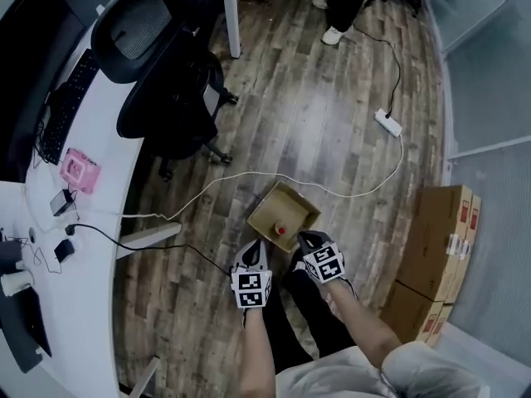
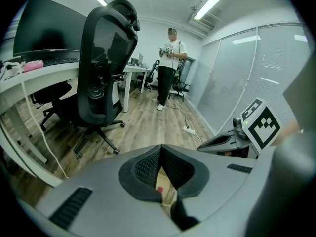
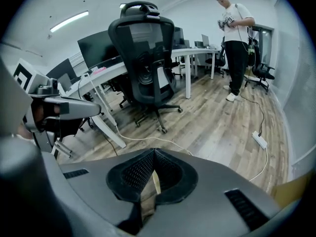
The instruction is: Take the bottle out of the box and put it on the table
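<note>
Left tongs (image 1: 253, 247) and right tongs (image 1: 304, 239), both closed empty, near box (image 1: 299, 203); bottle (image 1: 280, 230) upright, cap up.

Wood plank floor (image 1: 315, 114): open cardboard box (image 1: 290, 191) near middle; chair (image 1: 166, 65) on castors by table; white cable (image 1: 249, 175) running past box to power strip (image 1: 387, 122); stacked cartons (image 1: 440, 239) at right. White table (image 1: 99, 181): keyboard (image 1: 66, 106), pink case (image 1: 79, 171).
</note>
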A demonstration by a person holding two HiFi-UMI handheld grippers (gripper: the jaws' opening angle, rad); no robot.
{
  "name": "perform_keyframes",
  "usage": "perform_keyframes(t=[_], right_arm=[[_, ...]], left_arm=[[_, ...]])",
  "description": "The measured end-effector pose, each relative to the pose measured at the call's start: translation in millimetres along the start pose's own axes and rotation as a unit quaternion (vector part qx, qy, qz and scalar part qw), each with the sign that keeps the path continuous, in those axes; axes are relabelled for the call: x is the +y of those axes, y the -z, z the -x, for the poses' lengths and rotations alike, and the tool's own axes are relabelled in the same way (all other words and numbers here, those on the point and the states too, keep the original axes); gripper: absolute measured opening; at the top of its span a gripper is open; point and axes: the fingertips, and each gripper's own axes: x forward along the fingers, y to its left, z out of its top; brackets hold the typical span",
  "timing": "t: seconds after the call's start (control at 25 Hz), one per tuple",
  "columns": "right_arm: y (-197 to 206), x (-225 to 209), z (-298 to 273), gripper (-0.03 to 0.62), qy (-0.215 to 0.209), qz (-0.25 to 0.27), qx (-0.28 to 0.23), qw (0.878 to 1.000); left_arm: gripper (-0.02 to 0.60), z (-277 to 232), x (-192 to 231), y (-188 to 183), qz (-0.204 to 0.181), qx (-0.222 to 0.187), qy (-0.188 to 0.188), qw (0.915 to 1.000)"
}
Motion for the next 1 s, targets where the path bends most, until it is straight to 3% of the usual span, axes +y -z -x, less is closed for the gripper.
perform_keyframes(t=[0.36, 0.72, 1.0], right_arm=[[83.1, -9.4, -107.5, 0.040, -0.010, 0.021, 0.069, 0.997], [146.4, -23.4, -215.6, 0.044, -0.004, 0.066, 0.103, 0.993], [206.8, -28.9, -291.6, 0.169, -0.046, 0.087, 0.156, 0.983]], left_arm=[[0.014, -76.1, 55.2, 95.0, -0.003, 0.023, -0.002, 0.9997], [0.014, -148.2, 74.3, 207.8, -0.024, 0.064, 0.047, 0.9965], [0.014, -185.8, 91.2, 262.6, -0.019, 0.072, 0.050, 0.9959]])
